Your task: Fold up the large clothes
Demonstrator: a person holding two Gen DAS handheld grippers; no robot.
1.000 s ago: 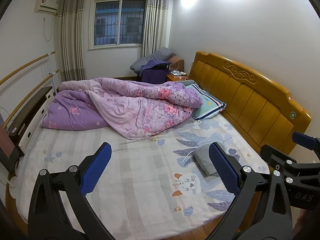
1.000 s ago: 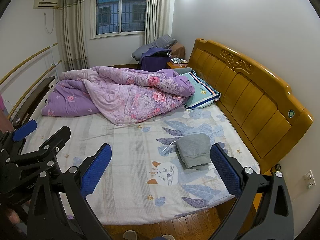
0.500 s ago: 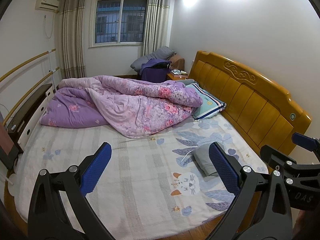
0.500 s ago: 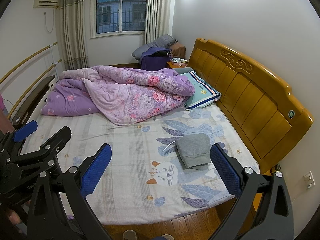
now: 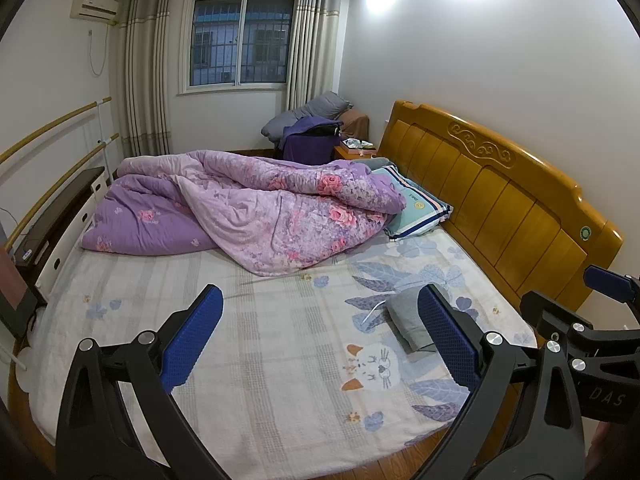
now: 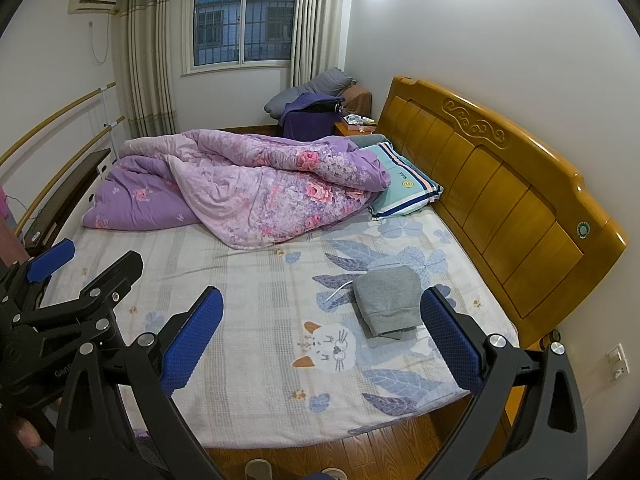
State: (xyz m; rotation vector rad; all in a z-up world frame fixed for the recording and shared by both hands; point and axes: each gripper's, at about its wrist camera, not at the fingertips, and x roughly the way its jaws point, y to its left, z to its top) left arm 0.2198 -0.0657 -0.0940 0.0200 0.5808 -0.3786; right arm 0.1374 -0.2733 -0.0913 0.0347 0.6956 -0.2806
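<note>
The letters "DAS" are legible on the black body of the right gripper (image 5: 600,364) seen from the left wrist view; "Gen" shows on the left gripper's (image 6: 48,340) body in the right wrist view. A round green sticker (image 6: 583,229) on the wooden headboard (image 6: 500,184) is too small to read. The folded grey sweatshirt (image 6: 387,300) lies on the bed sheet (image 6: 256,320) near the headboard, above the cat print (image 6: 330,346), a white drawstring (image 6: 338,291) trailing from it. Both grippers hang above the foot of the bed, jaws spread wide, holding nothing. A crumpled purple floral quilt (image 6: 256,192) lies farther up the bed.
</note>
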